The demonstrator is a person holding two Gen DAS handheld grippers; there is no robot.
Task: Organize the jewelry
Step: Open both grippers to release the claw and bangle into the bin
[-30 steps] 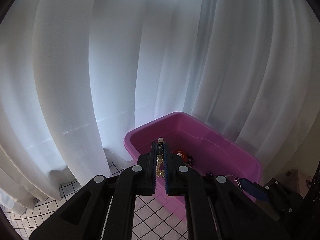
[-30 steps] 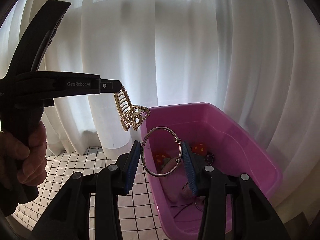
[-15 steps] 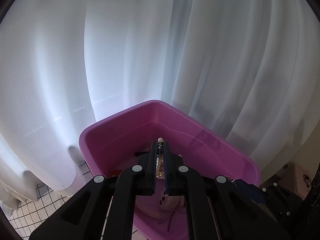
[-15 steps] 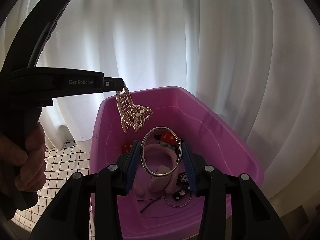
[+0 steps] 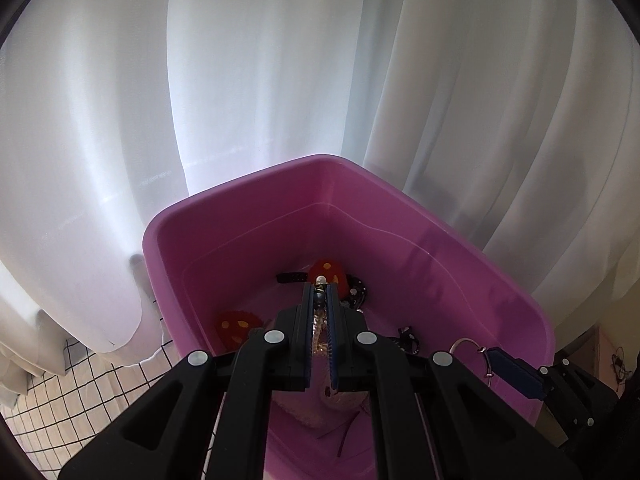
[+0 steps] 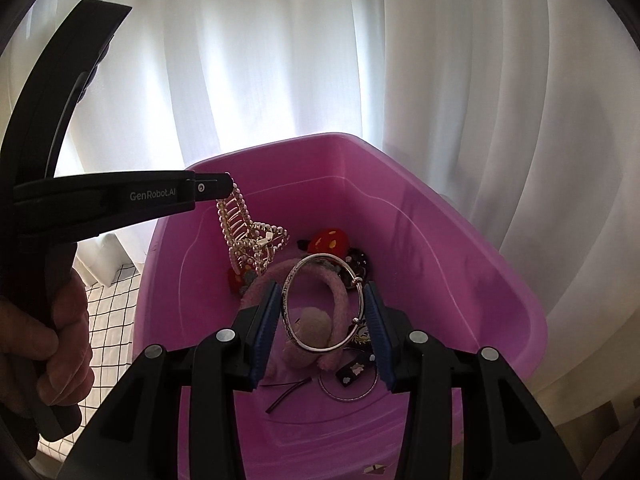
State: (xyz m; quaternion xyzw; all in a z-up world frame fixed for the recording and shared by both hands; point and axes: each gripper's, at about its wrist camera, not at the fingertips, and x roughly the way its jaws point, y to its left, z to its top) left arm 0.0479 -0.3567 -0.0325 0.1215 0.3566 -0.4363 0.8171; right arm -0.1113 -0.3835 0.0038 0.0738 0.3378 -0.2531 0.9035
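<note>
Two grippers hang over the pink bin (image 6: pixel 460 248). Nearest, the right gripper (image 6: pixel 322 312) clamps a silver bangle (image 6: pixel 324 302) across its pads; beyond, the left gripper (image 6: pixel 230 188), pinched tight, dangles a pearl hair claw (image 6: pixel 250 236) above the bin's far-left corner.

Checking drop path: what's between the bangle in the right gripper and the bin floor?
Right wrist view: pink fuzzy headband lies under the silver bangle, on the bin floor.
</note>
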